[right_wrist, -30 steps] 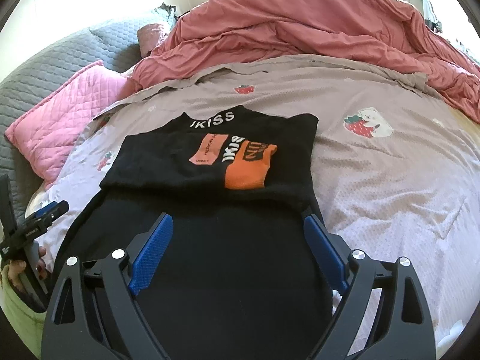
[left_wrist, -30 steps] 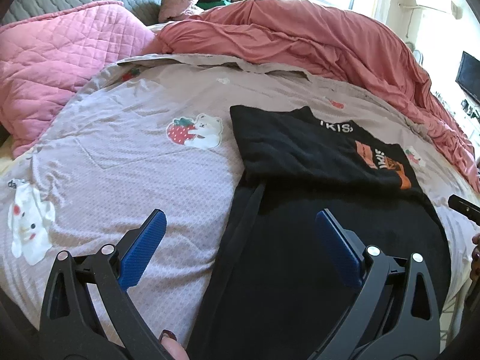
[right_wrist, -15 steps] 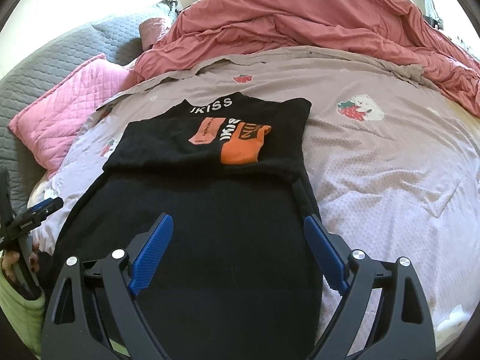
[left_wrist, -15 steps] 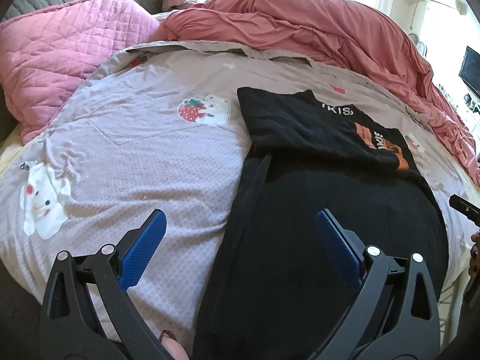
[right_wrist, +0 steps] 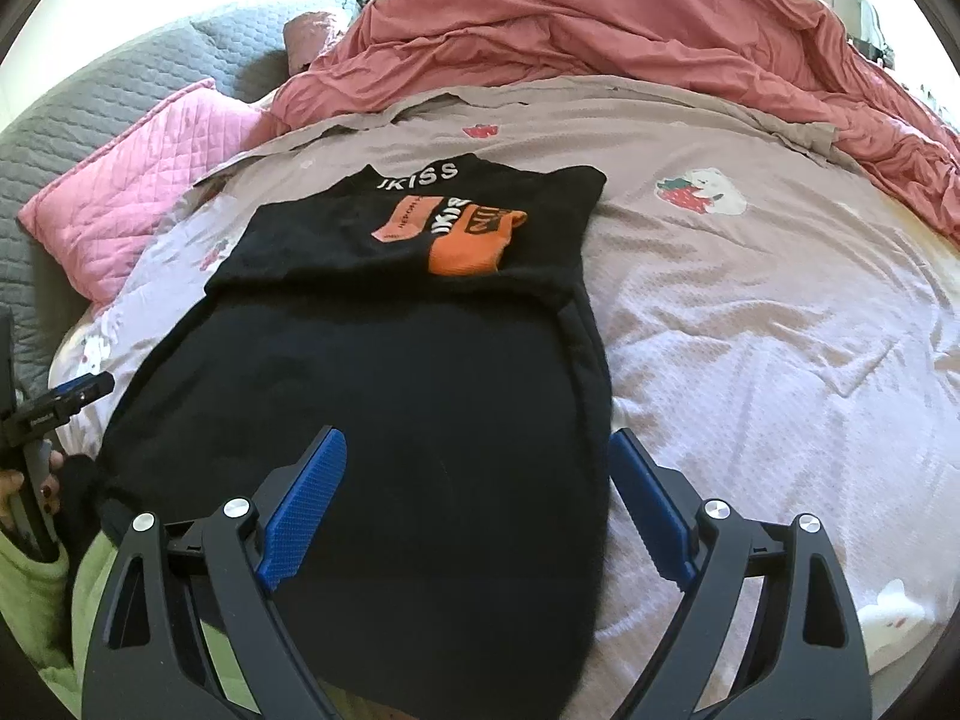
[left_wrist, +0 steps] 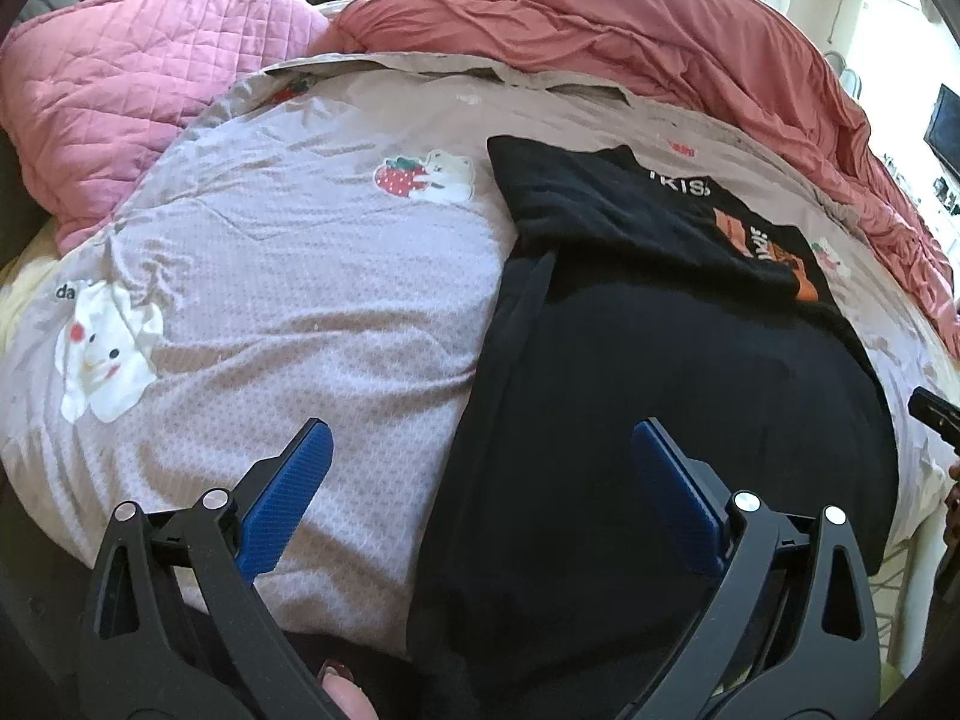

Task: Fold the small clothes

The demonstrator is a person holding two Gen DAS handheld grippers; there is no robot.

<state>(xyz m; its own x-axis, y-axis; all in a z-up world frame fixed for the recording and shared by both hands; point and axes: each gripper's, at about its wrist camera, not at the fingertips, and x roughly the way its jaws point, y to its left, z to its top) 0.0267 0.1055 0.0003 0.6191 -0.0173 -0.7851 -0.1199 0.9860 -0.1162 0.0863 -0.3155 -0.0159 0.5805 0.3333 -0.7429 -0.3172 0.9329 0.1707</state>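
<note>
A black top lies flat on the lilac bedsheet. Its upper part carries white lettering and an orange sleeve patch folded across it. The lower hem reaches the bed's near edge. My left gripper is open above the top's left side edge, one blue finger over the sheet and the other over black cloth. Over the top's lower right part my right gripper stands open, its right finger past the side edge. Neither holds anything. The left gripper also shows at the far left of the right wrist view.
A salmon duvet is heaped along the far side of the bed. A pink quilted pillow and grey quilting lie at the head end. A hand with dark nails and a green sleeve show low on the left.
Both grippers have drawn back toward the bed's near edge, so the top's hem end now fills more of each view. The jaws stayed open and the top has not moved.
</note>
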